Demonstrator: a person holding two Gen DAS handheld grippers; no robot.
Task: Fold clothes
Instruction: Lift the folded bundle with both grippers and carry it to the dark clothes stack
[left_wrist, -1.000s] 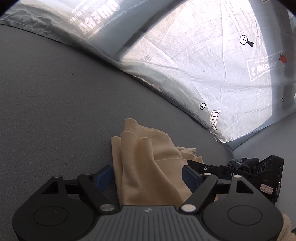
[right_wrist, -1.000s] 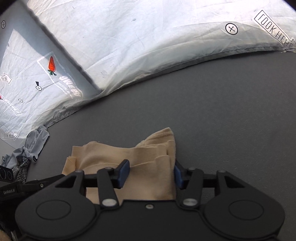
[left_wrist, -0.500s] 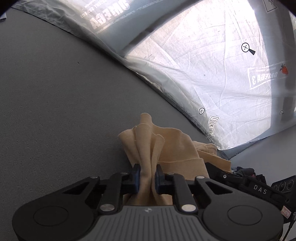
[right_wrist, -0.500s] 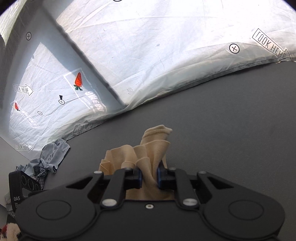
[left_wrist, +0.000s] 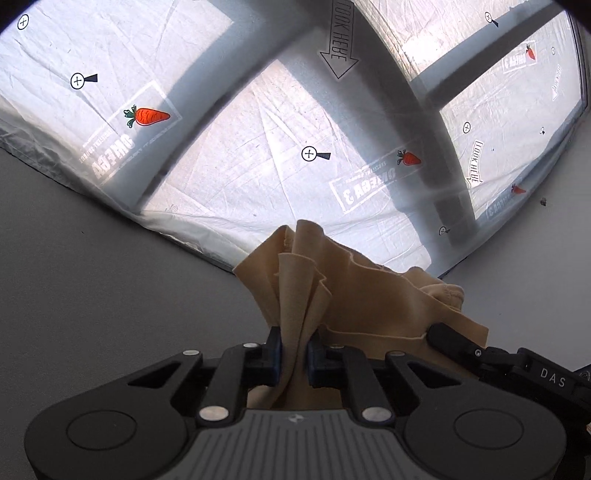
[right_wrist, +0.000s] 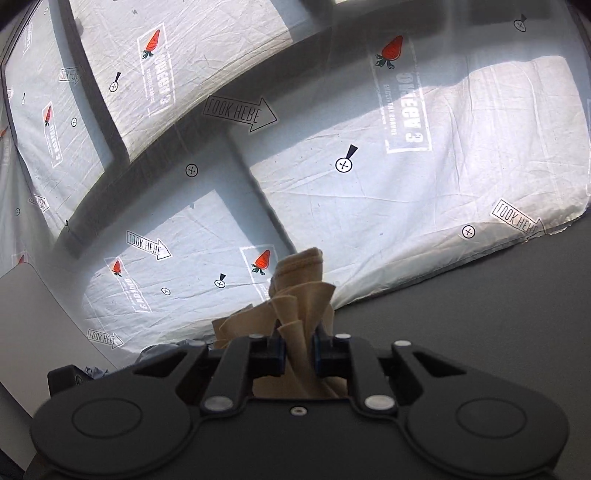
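- The tan cloth (left_wrist: 354, 295) was bunched into pleats and held off the grey worktop (left_wrist: 110, 295), pinched at two places.
- The left tool (left_wrist: 294, 356) was clamped on one gathered edge of the cloth, whose folds fanned up and forward out of the narrow gap between the blue pads.
- From that grip the cloth spread to the right of the left tool, with a hemmed edge running across toward the black fingers of the other tool at the cloth's right side.
- In the right wrist view, the right tool (right_wrist: 298, 352) was likewise clamped on a bunch of the cloth (right_wrist: 295, 314); a rolled hem stood up above the pads and more cloth hung to the left of the grip.
- Below and behind the cloth lay the worktop, dark grey and bare to the right of the cloth in the right wrist view (right_wrist: 480, 314).
- Beyond the cloth, a white plastic sheet (left_wrist: 240, 184) covered the background, creased and lit in bright patches with dark shadow bars across it.
- The sheet was printed with red carrots (left_wrist: 147, 116), crosshair marks, "LOOK HERE" arrows and mirrored lettering.
- To the lower left of the cloth in the right wrist view, a crumpled bluish-grey garment (right_wrist: 162, 350) lay at the sheet's edge, partly hidden by the tool body.
- Further left of that stood a pale flat panel (right_wrist: 37, 325).
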